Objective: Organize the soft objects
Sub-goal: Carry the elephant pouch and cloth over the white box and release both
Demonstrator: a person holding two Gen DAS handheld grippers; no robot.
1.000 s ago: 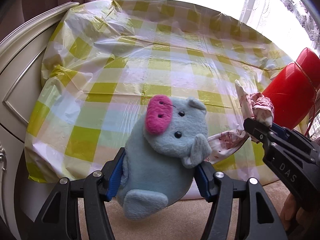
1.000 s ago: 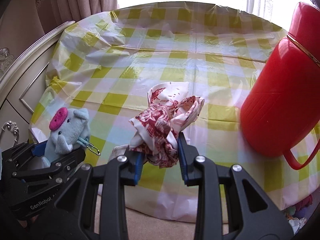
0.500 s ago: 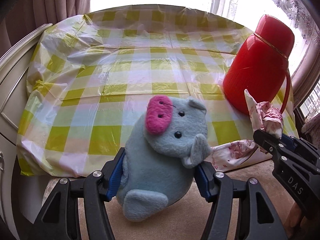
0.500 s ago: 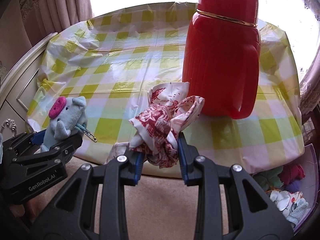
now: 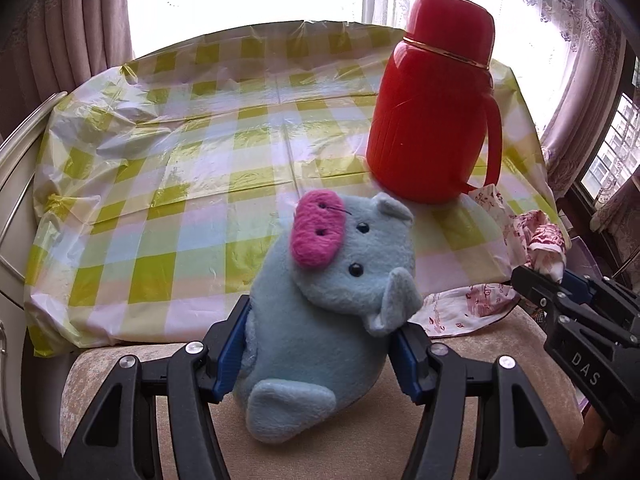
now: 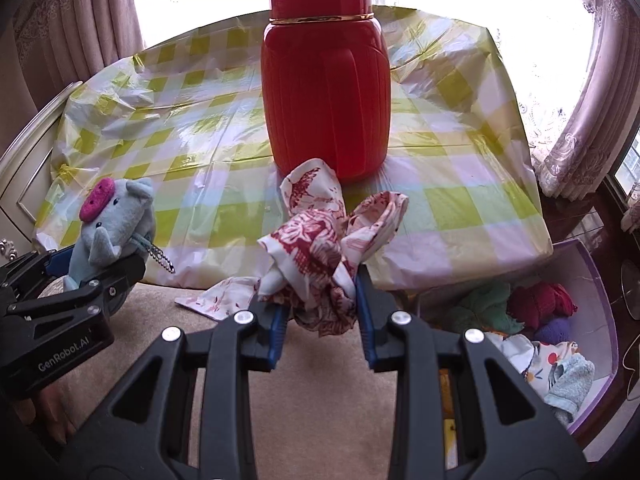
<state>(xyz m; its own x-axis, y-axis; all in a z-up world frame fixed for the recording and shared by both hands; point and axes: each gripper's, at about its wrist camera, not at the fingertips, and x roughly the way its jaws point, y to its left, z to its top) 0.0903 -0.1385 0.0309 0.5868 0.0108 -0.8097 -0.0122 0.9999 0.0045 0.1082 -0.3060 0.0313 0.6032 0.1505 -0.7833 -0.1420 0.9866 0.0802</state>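
Observation:
My left gripper [image 5: 320,344] is shut on a light-blue plush animal [image 5: 332,304] with a pink snout, held above a beige cushion. The same plush animal [image 6: 116,224] shows at the left of the right wrist view, with a bead chain hanging from it. My right gripper [image 6: 320,312] is shut on a crumpled red-and-white patterned cloth [image 6: 324,240]; that cloth [image 5: 536,236] and the right gripper [image 5: 552,280] appear at the right edge of the left wrist view. A loose end of the cloth hangs down below the jaws.
A tall red thermos jug [image 6: 326,76] stands on the table with a yellow-checked plastic cover [image 5: 180,184]. To the lower right a clear purple-rimmed bin [image 6: 600,320] holds several soft items. A beige cushion [image 6: 320,368] lies below both grippers. Curtains and a bright window are behind.
Both grippers have moved to the right along the table's front edge, each keeping its grip. The red jug has come to the centre and the bin of soft items has come into view.

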